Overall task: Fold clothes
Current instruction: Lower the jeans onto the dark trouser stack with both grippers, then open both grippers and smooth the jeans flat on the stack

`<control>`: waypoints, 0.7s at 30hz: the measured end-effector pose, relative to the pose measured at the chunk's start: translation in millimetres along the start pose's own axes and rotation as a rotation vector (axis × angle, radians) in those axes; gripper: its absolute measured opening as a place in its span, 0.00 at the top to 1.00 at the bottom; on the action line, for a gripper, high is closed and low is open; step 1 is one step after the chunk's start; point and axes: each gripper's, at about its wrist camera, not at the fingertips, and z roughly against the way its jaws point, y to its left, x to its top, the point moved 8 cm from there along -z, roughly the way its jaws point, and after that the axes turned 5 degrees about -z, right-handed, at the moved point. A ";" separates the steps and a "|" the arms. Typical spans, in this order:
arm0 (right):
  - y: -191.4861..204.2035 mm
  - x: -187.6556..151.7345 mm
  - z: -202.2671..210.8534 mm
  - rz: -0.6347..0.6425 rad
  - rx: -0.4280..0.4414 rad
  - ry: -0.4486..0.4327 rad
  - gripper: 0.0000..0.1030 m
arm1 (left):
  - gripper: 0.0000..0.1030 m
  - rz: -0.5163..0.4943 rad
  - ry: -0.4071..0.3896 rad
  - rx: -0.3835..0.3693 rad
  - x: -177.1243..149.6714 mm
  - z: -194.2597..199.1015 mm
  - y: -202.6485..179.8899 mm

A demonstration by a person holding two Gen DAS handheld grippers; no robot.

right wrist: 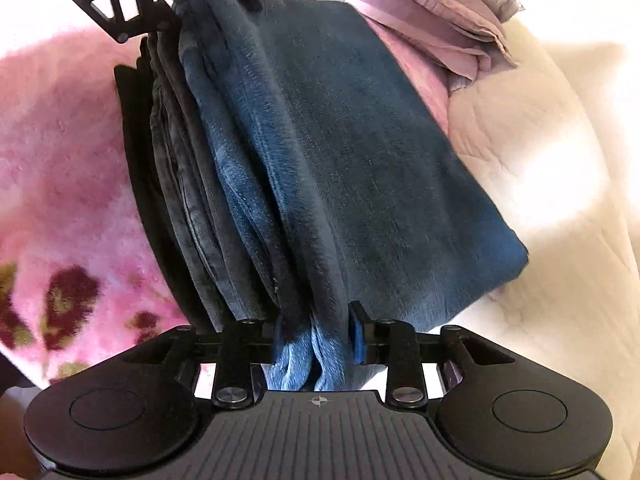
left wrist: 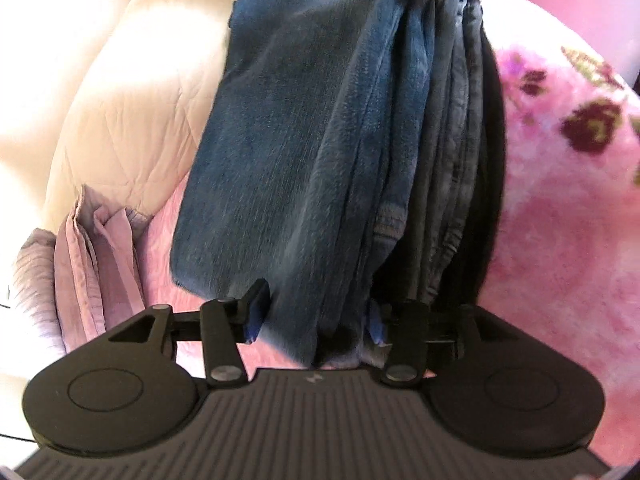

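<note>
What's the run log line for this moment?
left gripper: shut on blue garment | right gripper: shut on blue garment | stretched between both

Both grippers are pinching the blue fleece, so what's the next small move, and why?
Probably lower both ends together onto the dark folded stack. The left gripper and right gripper each clamp an end of the blue fleece, which already drapes over that stack.

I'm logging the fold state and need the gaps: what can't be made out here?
- Blue garment: its type; bunched folds in both views.
- Dark layers beside it: separate garments or not; overlapping.
- Right gripper: one fingertip hidden by cloth.
- Left gripper: the far pad mostly covered.
- Mauve folded cloth: cut off by the frame's rim.
</note>
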 end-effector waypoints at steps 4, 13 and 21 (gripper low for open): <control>-5.6 2.1 31.3 -0.087 0.054 -0.015 0.66 | 0.57 0.133 -0.030 -0.063 -13.7 36.9 9.9; -108.7 34.7 37.3 -0.488 0.096 -0.144 0.67 | 0.64 0.505 -0.036 -0.045 3.7 21.0 90.4; -204.0 49.3 -107.1 -0.754 0.120 -0.036 0.76 | 0.70 0.539 0.045 -0.093 -9.4 -49.3 91.2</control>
